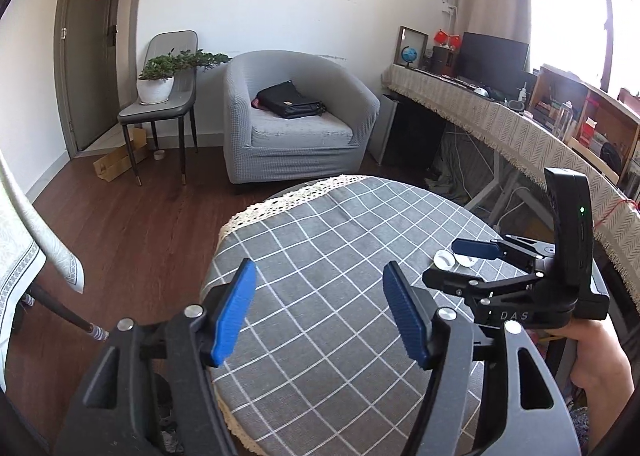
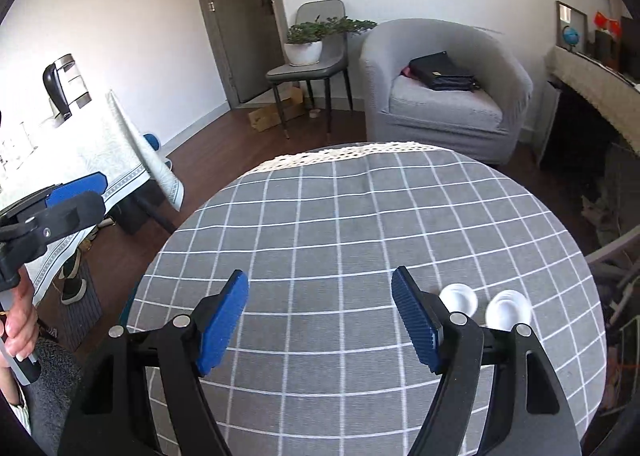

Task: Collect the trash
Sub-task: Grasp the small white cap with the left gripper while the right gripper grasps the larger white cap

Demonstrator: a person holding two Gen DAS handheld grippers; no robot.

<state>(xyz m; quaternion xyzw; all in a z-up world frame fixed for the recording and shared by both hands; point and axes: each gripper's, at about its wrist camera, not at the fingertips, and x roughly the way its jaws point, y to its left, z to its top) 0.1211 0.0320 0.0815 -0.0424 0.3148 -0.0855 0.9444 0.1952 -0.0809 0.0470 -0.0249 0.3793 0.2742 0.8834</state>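
Observation:
Two small white cups [image 2: 458,298] [image 2: 508,308] sit side by side on the round table with a grey checked cloth [image 2: 360,215], near its right front edge. My right gripper [image 2: 320,280] hovers over the cloth, open and empty, and both cups lie just outside its right finger. In the left wrist view the cups [image 1: 443,259] [image 1: 467,261] are partly hidden behind the right gripper [image 1: 440,262], which a hand [image 1: 600,368] holds. My left gripper [image 1: 319,274] is open with nothing between its blue pads, over the table's left half; it also shows at the left edge of the right wrist view [image 2: 103,192].
Beyond the table stands a grey armchair [image 2: 444,107] with a black bag [image 2: 440,71] on it. A chair carries a potted plant [image 2: 304,43], with a cardboard box [image 2: 276,111] on the floor below. A white-clothed side table [image 2: 80,159] stands left; a long desk [image 1: 500,119] runs right.

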